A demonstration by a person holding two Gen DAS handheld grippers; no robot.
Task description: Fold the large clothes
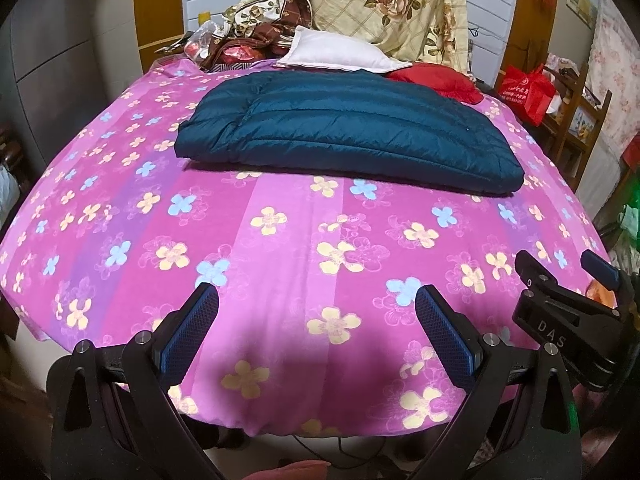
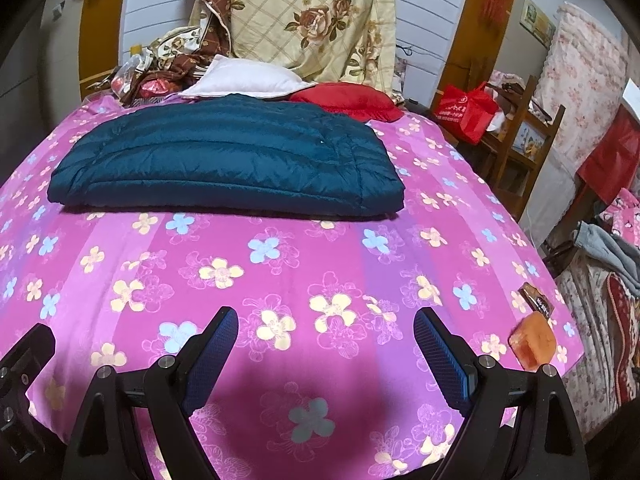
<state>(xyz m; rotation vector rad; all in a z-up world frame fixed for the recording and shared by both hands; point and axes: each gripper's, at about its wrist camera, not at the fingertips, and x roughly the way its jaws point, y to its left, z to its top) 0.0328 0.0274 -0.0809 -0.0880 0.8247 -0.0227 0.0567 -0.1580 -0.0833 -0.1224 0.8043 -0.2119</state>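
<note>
A dark teal quilted down jacket (image 1: 344,130) lies folded into a flat rectangle on the far half of the bed; it also shows in the right wrist view (image 2: 224,162). My left gripper (image 1: 316,300) is open and empty, held over the near edge of the pink flowered bedsheet (image 1: 280,248), well short of the jacket. My right gripper (image 2: 324,324) is open and empty, also above the near part of the sheet (image 2: 320,264). The right gripper also shows at the right edge of the left wrist view (image 1: 564,268), beside the left one.
A white pillow (image 1: 340,54) and a red cushion (image 1: 438,80) lie just behind the jacket, with a floral quilt (image 1: 384,4) against the headboard. A red bag (image 1: 528,92) sits on a wooden shelf right of the bed. An orange packet (image 2: 534,340) lies near the bed's right corner.
</note>
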